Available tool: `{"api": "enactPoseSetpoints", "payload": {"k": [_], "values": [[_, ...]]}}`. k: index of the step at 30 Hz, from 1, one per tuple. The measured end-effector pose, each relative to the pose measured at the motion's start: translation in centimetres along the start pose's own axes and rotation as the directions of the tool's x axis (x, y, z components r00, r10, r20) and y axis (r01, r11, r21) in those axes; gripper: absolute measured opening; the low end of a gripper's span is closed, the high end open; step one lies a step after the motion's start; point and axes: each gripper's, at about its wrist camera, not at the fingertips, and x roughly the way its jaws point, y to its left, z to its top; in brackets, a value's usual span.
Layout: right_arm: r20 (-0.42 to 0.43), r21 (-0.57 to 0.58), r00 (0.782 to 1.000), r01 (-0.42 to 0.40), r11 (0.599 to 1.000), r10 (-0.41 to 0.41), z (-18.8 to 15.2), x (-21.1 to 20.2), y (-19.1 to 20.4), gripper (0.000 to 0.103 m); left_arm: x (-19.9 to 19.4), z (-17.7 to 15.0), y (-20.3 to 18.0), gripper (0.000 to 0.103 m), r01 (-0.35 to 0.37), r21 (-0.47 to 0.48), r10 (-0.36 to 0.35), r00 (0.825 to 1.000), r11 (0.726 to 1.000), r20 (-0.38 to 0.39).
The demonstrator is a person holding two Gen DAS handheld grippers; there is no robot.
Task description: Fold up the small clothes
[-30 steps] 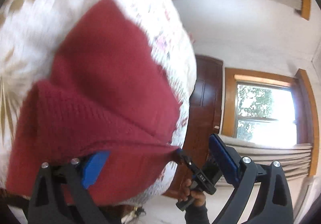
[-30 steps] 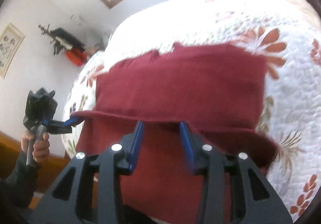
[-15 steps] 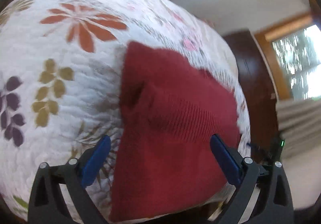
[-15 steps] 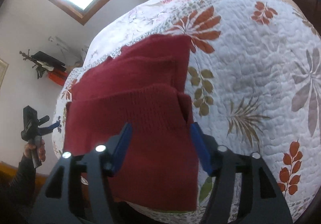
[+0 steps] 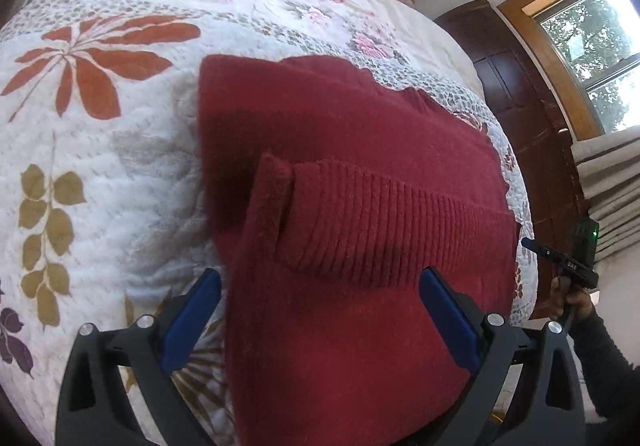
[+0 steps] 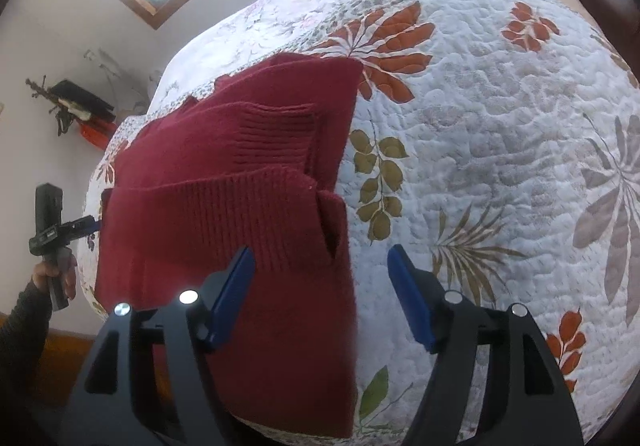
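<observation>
A dark red knitted garment (image 5: pixel 352 174) lies folded on the floral quilt (image 5: pixel 80 150), its ribbed band (image 5: pixel 384 222) doubled over on top. My left gripper (image 5: pixel 320 282) hovers open just above its near part, blue fingers spread with nothing between them. In the right wrist view the same red garment (image 6: pixel 240 182) lies left of centre, and my right gripper (image 6: pixel 322 262) stands open over its right edge, holding nothing. The left gripper (image 6: pixel 86 224) also shows at the far left of that view, held in a hand, close to the garment's left edge.
The quilt (image 6: pixel 480 126) stretches wide to the right of the garment. A dark wooden door (image 5: pixel 516 86) and a window (image 5: pixel 592 46) stand beyond the bed. A sleeved arm (image 5: pixel 600 366) holds the right gripper (image 5: pixel 568 262) at the far right of the left wrist view.
A second ago both grippers were lifting the garment's edge, the right one closed on it. They laid it down folded, let go, opened and drew back.
</observation>
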Motion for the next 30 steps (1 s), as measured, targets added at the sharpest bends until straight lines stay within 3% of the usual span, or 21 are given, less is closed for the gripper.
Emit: {"api": "enactPoseSetpoints", "payload": {"k": [3, 5, 7, 10, 11, 14, 17, 20, 22, 24, 26, 28, 30], "values": [[-0.032, -0.017, 0.999, -0.007, 1.0, 0.006, 0.4, 1.4, 0.3, 0.069, 0.5, 0.1, -0.3, 0.091, 0.018, 0.021, -0.018, 1.0, 1.0, -0.004], [-0.043, -0.025, 0.999, -0.004, 1.0, 0.003, 0.5, 2.0, 0.4, 0.066, 0.9, 0.1, 0.0, 0.074, 0.002, 0.015, -0.002, 1.0, 1.0, -0.011], [-0.066, -0.03, 0.998, -0.02, 0.999, 0.018, 0.6, 2.5, 0.7, 0.03, 0.8, 0.2, 0.3, 0.06, -0.006, 0.001, 0.006, 1.0, 1.0, -0.005], [-0.071, -0.044, 0.997, -0.037, 0.998, 0.034, 0.4, 2.3, 1.1, 0.01, -0.1, 0.0, 0.8, 0.039, 0.015, -0.008, -0.015, 1.0, 1.0, 0.014], [-0.072, -0.049, 0.997, -0.038, 0.998, 0.035, 0.4, 2.3, 1.2, 0.01, -0.3, -0.1, 0.9, 0.032, 0.027, -0.007, -0.027, 0.999, 1.0, 0.019], [-0.072, -0.049, 0.997, -0.032, 0.998, 0.028, 0.4, 2.5, 1.1, 0.016, -0.4, -0.1, 0.8, 0.034, 0.029, 0.005, -0.03, 0.999, 1.0, 0.019], [-0.067, -0.011, 0.998, -0.015, 1.0, 0.014, 0.6, 2.8, 0.4, 0.032, 0.0, 0.1, 0.7, 0.059, 0.024, 0.013, -0.024, 1.0, 1.0, 0.012], [-0.071, 0.001, 0.997, -0.021, 1.0, 0.021, 0.7, 2.9, 0.1, 0.042, 0.0, 0.6, 0.3, 0.061, 0.017, 0.029, -0.017, 1.0, 0.999, 0.019], [-0.081, 0.0, 0.997, -0.017, 1.0, 0.017, 0.6, 3.1, 0.2, 0.052, -0.1, 0.9, -0.3, 0.053, -0.013, 0.056, 0.011, 0.999, 0.998, 0.037], [-0.08, 0.003, 0.997, -0.012, 1.0, 0.012, 0.5, 3.1, 0.3, 0.056, -0.2, 1.1, -0.8, 0.033, -0.029, 0.073, 0.026, 0.999, 0.997, 0.037], [-0.074, 0.005, 0.997, -0.021, 1.0, 0.021, 0.4, 3.0, 0.4, 0.048, 0.0, 1.1, -1.1, 0.025, -0.034, 0.089, 0.032, 0.999, 0.995, 0.026], [-0.07, -0.006, 0.997, -0.023, 1.0, 0.023, 0.5, 2.7, 0.7, 0.012, 0.1, 1.0, -1.2, 0.014, -0.047, 0.102, 0.045, 0.999, 0.994, 0.024], [-0.058, -0.018, 0.998, -0.021, 1.0, 0.02, 0.5, 2.3, 1.0, 0.008, 0.0, 1.0, -0.9, 0.011, -0.04, 0.085, 0.038, 0.999, 0.996, 0.031]]}}
